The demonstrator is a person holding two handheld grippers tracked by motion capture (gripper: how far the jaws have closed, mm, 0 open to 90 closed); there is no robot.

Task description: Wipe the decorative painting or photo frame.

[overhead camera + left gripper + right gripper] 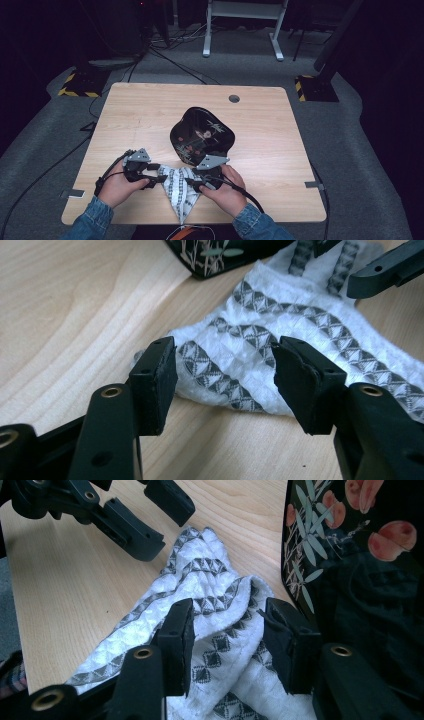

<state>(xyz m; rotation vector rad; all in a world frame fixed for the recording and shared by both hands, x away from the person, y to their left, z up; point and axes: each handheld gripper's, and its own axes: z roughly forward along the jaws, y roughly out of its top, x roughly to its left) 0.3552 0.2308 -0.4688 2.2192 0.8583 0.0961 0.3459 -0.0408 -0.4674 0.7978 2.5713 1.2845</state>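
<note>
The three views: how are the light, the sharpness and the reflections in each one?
High view: the table is evenly lit, the room around it dark, details soft. Left gripper view: the cloth is bright and sharp, the near jaws slightly blurred. Right gripper view: the glossy black dish gives dim reflections, and the cloth stays clear.

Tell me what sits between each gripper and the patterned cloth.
Nothing visible. The left gripper and right gripper both stand open right over the cloth, with bare fabric showing between the jaws. The black tray lies beside it, not between.
</note>
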